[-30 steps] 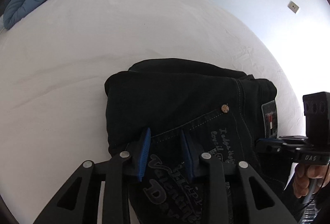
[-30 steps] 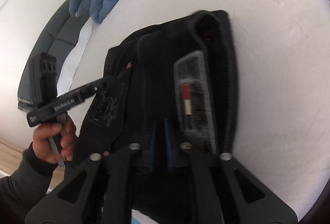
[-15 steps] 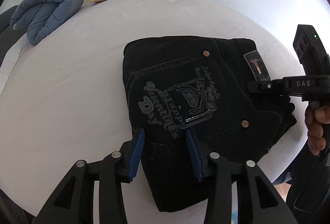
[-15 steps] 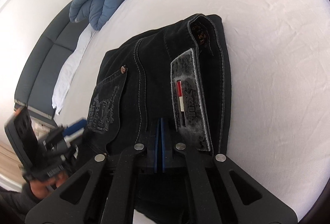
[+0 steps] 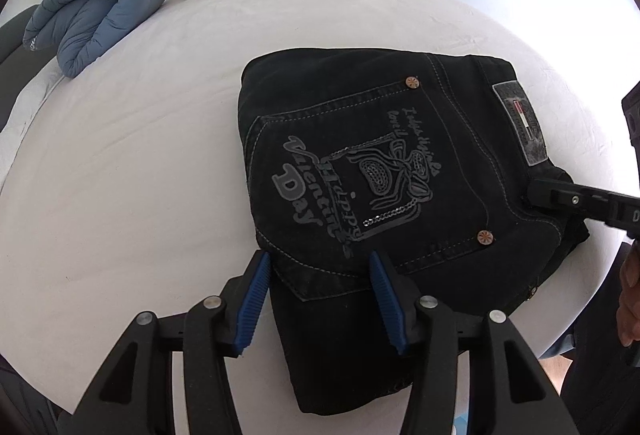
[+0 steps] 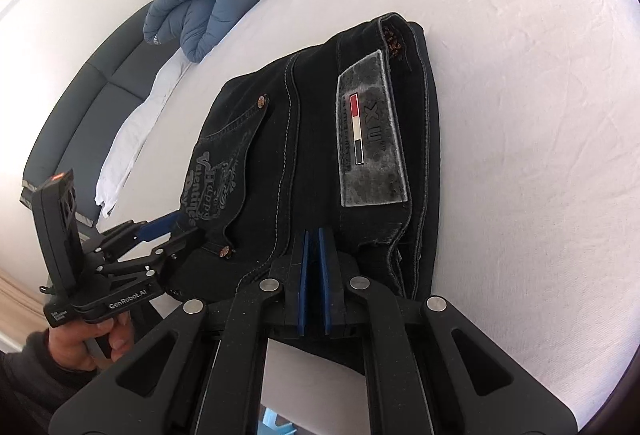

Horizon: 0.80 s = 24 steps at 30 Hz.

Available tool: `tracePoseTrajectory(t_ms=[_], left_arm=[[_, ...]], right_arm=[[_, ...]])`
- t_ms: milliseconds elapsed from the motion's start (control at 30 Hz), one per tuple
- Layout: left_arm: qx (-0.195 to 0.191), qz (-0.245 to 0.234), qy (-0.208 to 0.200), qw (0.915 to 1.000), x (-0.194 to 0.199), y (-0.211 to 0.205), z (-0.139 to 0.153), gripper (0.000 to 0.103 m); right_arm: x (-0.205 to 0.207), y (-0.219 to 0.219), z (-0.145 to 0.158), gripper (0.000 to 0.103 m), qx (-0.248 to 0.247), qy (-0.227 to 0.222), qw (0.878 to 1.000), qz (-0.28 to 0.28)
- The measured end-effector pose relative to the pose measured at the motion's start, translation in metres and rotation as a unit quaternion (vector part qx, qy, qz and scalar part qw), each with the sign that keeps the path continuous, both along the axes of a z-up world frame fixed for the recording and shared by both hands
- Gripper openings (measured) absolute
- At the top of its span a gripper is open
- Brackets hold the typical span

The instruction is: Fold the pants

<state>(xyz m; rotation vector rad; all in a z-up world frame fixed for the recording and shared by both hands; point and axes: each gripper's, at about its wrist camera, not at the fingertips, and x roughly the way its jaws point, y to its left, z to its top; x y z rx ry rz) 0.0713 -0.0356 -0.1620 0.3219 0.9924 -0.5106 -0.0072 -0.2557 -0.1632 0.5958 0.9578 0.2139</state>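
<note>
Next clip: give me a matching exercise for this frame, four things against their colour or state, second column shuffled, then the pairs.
Things:
1. pants
2. left gripper
3. right gripper
4. rolled duvet

States:
A. blue, lying near the far end of the bed
B. shut, pads nearly together at the waistband edge
C. black, folded into a compact stack
D. open, pads wide apart

Pairs: 1-C, 2-D, 3-B, 4-A

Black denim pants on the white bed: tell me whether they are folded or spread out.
Folded. The black denim pants lie as a compact stacked rectangle on the white bed, back pocket up, no legs extending.
</note>
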Motion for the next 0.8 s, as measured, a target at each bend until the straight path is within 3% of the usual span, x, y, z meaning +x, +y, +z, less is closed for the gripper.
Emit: tracePoseTrajectory(t_ms=[133,200,267,300,333,367,500,600,800], left_arm=[[-0.027,0.012,0.018,0.9994,0.007,0.011,0.013,0.062],[-0.045,0.024,0.013,0.9986,0.010,0.024,0.026,0.076],[-0.062,0.044,0.001,0.9971,0.017,0.038,0.037,0.094],[-0.073,0.052,0.004,0.9960,0.023,0.044,0.040,0.097],[-0.085,0.056,0.015,0.9947,0.032,0.049,0.039,0.097],[-0.093,0.057,0.035,0.9935,0.042,0.052,0.036,0.097],[-0.113,0.033,0.093,0.9886,0.075,0.046,0.022,0.094],[-0.119,0.027,0.142,0.9824,0.093,0.038,0.006,0.088],[-0.144,0.017,0.200,0.9690,0.110,0.025,-0.011,0.078]], right_arm=[[0.001,-0.012,0.023,0.006,0.020,-0.005,1.000,-0.015],[0.000,-0.028,0.035,0.007,0.024,-0.024,0.999,-0.031],[0.002,-0.044,0.039,0.018,0.024,-0.024,0.999,-0.039],[0.007,-0.051,0.038,0.036,0.021,-0.016,0.999,-0.037],[0.011,-0.056,0.034,0.066,0.014,-0.002,0.999,-0.037],[0.016,-0.062,0.030,0.073,0.010,0.013,0.999,-0.039],[0.033,-0.081,0.019,0.073,0.022,0.038,0.998,-0.050],[0.048,-0.089,0.004,0.070,0.065,0.058,0.995,-0.047],[0.073,-0.088,-0.015,0.044,0.087,0.088,0.992,-0.028]])
